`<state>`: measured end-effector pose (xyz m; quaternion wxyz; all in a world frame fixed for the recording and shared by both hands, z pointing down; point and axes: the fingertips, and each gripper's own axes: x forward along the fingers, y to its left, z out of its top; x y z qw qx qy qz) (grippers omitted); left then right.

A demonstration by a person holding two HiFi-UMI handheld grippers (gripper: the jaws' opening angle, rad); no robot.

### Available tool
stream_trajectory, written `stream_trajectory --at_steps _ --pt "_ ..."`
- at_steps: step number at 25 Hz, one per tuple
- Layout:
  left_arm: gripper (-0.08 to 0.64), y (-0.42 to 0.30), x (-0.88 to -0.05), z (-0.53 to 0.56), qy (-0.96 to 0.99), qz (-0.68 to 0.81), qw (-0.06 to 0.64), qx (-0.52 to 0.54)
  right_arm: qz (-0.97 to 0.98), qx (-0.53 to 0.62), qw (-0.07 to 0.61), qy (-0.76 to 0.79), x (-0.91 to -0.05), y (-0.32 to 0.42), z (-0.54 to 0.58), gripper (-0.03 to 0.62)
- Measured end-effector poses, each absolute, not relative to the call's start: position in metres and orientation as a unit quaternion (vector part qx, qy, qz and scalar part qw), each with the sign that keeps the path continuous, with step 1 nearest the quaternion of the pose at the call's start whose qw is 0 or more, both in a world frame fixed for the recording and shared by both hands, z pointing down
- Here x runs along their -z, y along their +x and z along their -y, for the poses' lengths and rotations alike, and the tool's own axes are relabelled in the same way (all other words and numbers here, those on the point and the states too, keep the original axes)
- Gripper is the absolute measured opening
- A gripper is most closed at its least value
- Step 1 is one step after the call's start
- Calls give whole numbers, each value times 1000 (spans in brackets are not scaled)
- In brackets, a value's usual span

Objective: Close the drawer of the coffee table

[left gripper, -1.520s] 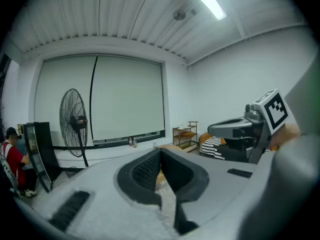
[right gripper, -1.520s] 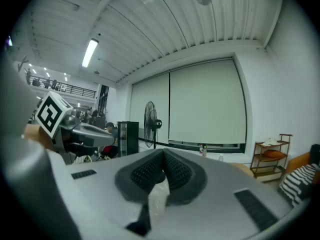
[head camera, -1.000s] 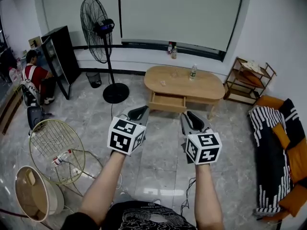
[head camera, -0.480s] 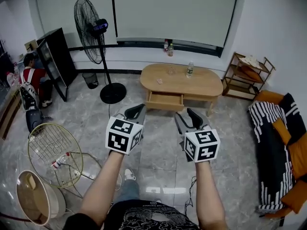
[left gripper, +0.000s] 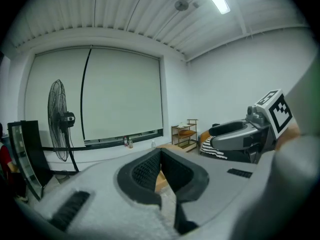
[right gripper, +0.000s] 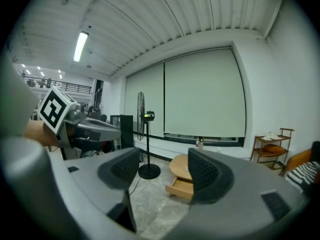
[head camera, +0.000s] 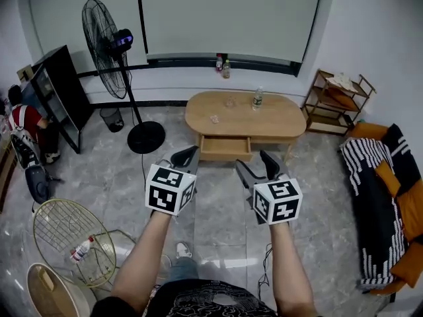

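Observation:
The oval wooden coffee table (head camera: pixel 277 121) stands ahead on the tiled floor, its drawer (head camera: pixel 225 148) pulled out toward me. Both grippers hang in the air short of it, apart from the drawer. My left gripper (head camera: pixel 186 156) is shut with nothing in it; in the left gripper view its pads (left gripper: pixel 150 170) meet at the tips. My right gripper (head camera: pixel 258 166) has just been opening and stands open with nothing between the jaws. In the right gripper view the drawer (right gripper: pixel 180 186) shows through the gap of the right gripper (right gripper: pixel 162 167).
A standing fan (head camera: pixel 108 43) and a black cabinet (head camera: pixel 54 90) are at the left, with a person (head camera: pixel 20 129) beside them. A wooden shelf (head camera: pixel 338 102) and a sofa (head camera: pixel 382 191) line the right. Wire baskets (head camera: pixel 69 233) lie at lower left. A bottle (head camera: pixel 256 98) stands on the table.
The table and drawer have come nearer as both grippers moved forward toward them. The right gripper's jaws have spread apart; the left jaws stay together.

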<state>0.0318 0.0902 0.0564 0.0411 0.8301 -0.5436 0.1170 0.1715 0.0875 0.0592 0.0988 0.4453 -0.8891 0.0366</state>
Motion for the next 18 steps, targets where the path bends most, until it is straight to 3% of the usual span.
stream_trajectory --at_steps 9,18 --pt "5 -23 -66 9 851 508 55 -124 868 -56 107 481 -66 116 0 351" --pt "5 -65 -78 62 861 488 68 -123 857 -65 118 498 -76 73 49 359"
